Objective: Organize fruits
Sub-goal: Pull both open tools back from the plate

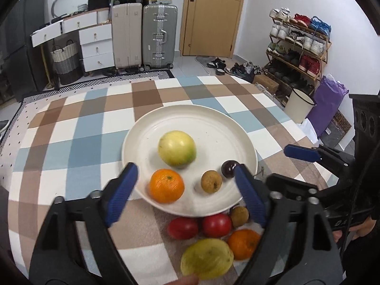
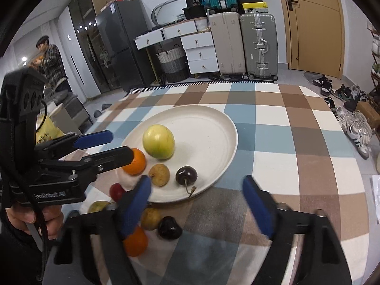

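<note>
A white plate (image 1: pixel 213 123) on the checked cloth holds a yellow-green fruit (image 1: pixel 177 148), an orange (image 1: pixel 166 185), a small brown fruit (image 1: pixel 211 181) and a dark cherry (image 1: pixel 227 168). On the cloth in front of it lie two red fruits (image 1: pixel 182 227), a brown fruit (image 1: pixel 239 216), an orange (image 1: pixel 243 243) and a yellow-green fruit (image 1: pixel 206 257). My left gripper (image 1: pixel 185 194) is open and empty over the plate's near rim. My right gripper (image 2: pixel 197 204) is open and empty over the cloth; a dark cherry (image 2: pixel 169 230) lies by its left finger.
The table's far edge faces suitcases (image 1: pixel 159 35), white drawers (image 1: pixel 95 45) and a door (image 1: pixel 211 14). A shoe rack (image 1: pixel 299 45) and a white bin (image 1: pixel 300 104) stand to the right. A person (image 2: pixel 53 64) stands at the far left by a fridge.
</note>
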Motion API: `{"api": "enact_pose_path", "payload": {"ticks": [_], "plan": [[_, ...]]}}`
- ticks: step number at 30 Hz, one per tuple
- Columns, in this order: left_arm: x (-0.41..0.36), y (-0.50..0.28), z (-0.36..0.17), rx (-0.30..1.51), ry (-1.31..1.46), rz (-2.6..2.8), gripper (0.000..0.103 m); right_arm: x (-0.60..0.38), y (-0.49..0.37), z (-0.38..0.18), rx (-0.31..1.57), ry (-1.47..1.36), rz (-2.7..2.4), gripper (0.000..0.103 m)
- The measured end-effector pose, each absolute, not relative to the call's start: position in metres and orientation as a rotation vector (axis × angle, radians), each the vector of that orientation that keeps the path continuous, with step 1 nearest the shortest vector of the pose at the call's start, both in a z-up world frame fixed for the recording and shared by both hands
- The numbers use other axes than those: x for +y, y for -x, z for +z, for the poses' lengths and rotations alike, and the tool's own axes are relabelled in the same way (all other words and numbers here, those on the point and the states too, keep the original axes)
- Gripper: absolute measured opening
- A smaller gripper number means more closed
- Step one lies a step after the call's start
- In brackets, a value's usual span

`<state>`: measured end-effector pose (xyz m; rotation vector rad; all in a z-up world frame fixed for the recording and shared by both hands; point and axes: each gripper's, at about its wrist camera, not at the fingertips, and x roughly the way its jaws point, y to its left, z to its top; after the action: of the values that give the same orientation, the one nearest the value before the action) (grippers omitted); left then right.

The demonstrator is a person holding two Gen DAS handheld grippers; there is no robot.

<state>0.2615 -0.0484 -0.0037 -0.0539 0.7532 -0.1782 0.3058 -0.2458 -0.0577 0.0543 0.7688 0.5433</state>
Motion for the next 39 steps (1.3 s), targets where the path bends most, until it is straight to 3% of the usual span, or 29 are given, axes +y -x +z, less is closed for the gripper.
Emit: {"api": "enact_pose_path", "payload": {"ticks": [3,5,21,39], "plan": [[-0.041,-0.244,0.000,0.753,0.060,-0.154,0.092,-0.251,-0.294,-0.053,0.774,-0.053,0.540,0.101],[-0.034,-0.230,0.003,0.752,0.063,-0.134,0.103,-0.253,-0.286,-0.050,0.769,-0.042,0.533,0.102],[-0.020,-0.161,-0.012,0.792,0.071,-0.096,0.103,-0.242,-0.243,-0.057,0.811,-0.013,0.556,0.102],[-0.024,-0.161,-0.034,0.854,0.104,-0.100,0.103,-0.204,-0.230,-0.092,0.898,0.096,0.607,0.102]]}}
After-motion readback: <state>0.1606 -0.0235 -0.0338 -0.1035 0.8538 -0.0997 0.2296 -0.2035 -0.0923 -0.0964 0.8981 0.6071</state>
